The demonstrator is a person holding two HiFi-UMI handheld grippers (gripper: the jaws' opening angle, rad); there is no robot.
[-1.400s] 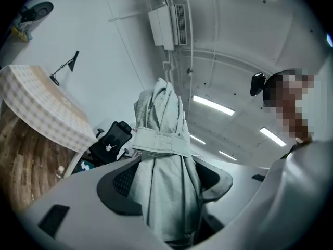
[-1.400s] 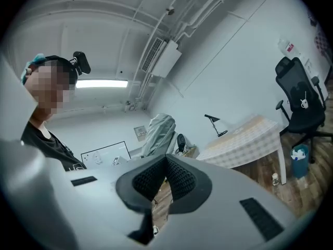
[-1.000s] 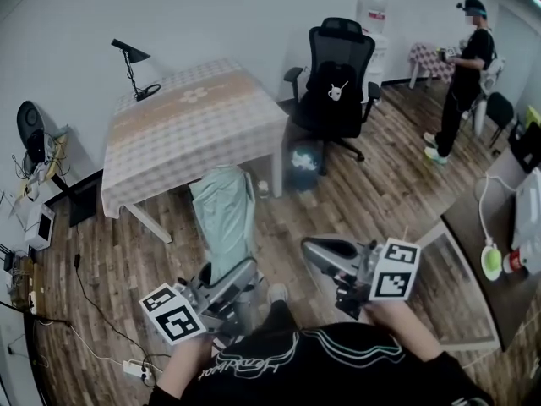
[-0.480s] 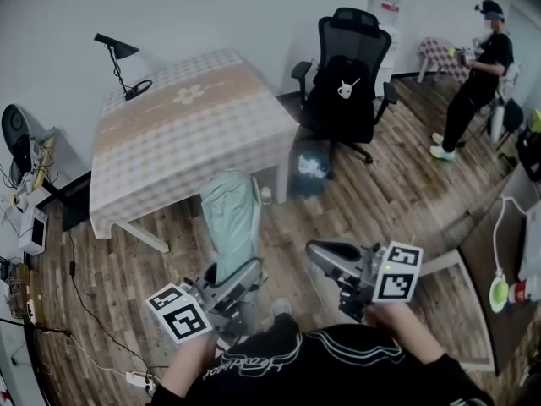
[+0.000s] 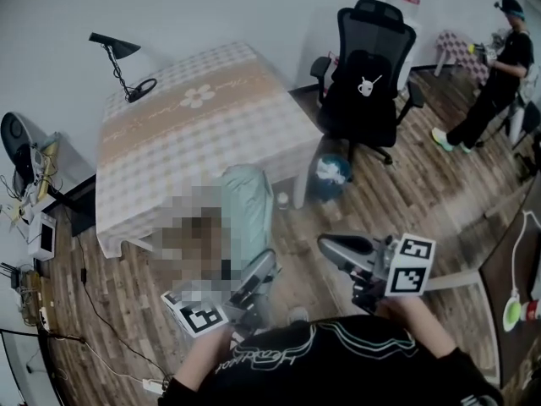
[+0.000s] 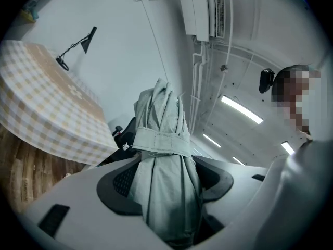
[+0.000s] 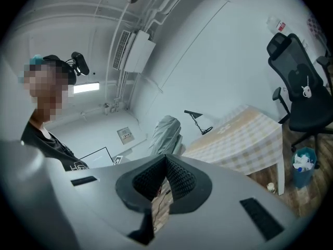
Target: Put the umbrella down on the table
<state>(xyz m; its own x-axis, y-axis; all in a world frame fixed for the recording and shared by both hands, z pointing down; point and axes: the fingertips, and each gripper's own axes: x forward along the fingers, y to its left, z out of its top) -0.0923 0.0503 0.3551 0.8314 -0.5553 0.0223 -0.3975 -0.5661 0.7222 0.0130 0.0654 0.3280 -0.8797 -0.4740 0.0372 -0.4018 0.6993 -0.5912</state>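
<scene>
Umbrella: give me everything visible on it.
The umbrella is folded: pale grey-green fabric, pleats gathered and cinched by a matching strap. The left claw is shut on its lower part, pads pressing both sides, and the rest sticks out past the tips. Handle hidden. It is in the air by the front edge of the table, not on it; nothing else touches it.

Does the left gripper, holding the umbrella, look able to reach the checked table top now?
Probably yes. The left gripper holds the umbrella, and the table stands just ahead, bare on its near side; only the lamp sits at a far corner.
</scene>
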